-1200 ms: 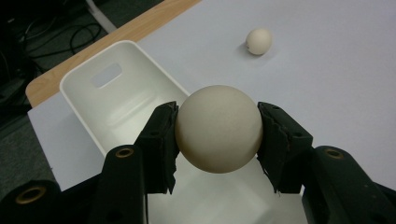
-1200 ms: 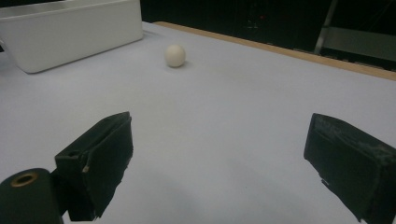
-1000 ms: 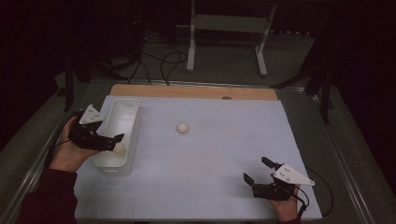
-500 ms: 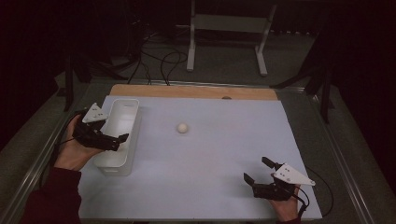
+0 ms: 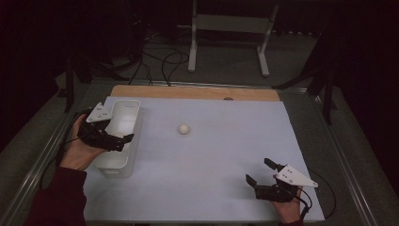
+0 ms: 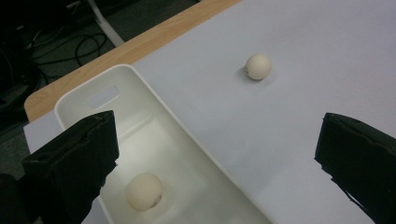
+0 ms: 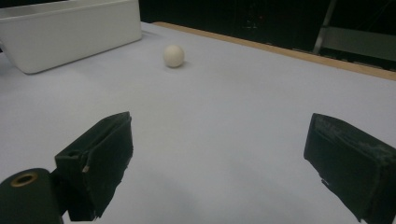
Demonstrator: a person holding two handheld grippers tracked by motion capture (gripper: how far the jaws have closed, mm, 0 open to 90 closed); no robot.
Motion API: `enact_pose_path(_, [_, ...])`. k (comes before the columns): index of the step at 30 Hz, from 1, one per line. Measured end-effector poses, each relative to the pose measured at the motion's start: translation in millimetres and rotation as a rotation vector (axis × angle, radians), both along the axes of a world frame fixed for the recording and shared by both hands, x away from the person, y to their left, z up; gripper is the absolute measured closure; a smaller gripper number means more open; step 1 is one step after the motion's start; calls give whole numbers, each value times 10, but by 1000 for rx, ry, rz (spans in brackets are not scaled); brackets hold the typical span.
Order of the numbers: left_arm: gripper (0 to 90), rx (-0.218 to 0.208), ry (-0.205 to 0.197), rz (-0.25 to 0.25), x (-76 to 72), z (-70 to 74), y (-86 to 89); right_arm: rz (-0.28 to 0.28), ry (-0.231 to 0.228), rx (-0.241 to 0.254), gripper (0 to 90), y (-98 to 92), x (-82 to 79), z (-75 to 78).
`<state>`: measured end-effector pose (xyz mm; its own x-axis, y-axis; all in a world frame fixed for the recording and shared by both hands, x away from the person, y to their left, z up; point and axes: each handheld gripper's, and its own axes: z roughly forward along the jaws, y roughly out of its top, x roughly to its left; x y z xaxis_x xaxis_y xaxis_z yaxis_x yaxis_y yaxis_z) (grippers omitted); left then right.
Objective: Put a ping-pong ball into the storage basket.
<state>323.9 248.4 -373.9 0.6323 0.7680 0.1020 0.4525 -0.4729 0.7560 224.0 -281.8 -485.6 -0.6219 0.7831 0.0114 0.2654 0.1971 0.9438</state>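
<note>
A white bin (image 5: 117, 165) stands at the left of the table. My left gripper (image 5: 122, 141) hovers over it, open, its jaws having just been opening with nothing between them. In the left gripper view my left gripper (image 6: 217, 140) looks down on a pale ball (image 6: 144, 191) lying on the floor of the bin (image 6: 88, 84). A second pale ball (image 5: 184, 128) (image 6: 258, 66) rests on the white sheet, to the right of the bin. My right gripper (image 5: 261, 175) (image 7: 219, 140) sits low at the front right, open and empty, facing that ball (image 7: 173, 55) and the bin (image 7: 70, 32).
A white sheet (image 5: 211, 188) covers the table, with a wooden strip (image 5: 188, 92) showing along the far edge. Metal rails run along both sides. A metal stand (image 5: 226, 23) and cables lie on the dark floor beyond.
The left gripper has shifted slightly toward the far end of the bin and its jaws have spread. A pale ball seen at its tips earlier now lies in the bin. The right gripper has stayed still.
</note>
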Motion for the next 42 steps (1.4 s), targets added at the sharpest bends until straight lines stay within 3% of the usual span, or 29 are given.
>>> enact_pose_path(26, [0, -33, -19, -54, 85, 51, -267, -1, 3, 4, 79, -1, 2, -7])
enact_pose_path(42, [0, -30, -32, -90, 138, 102, -490, -1, 2, 4, 79, -5, -5, -3])
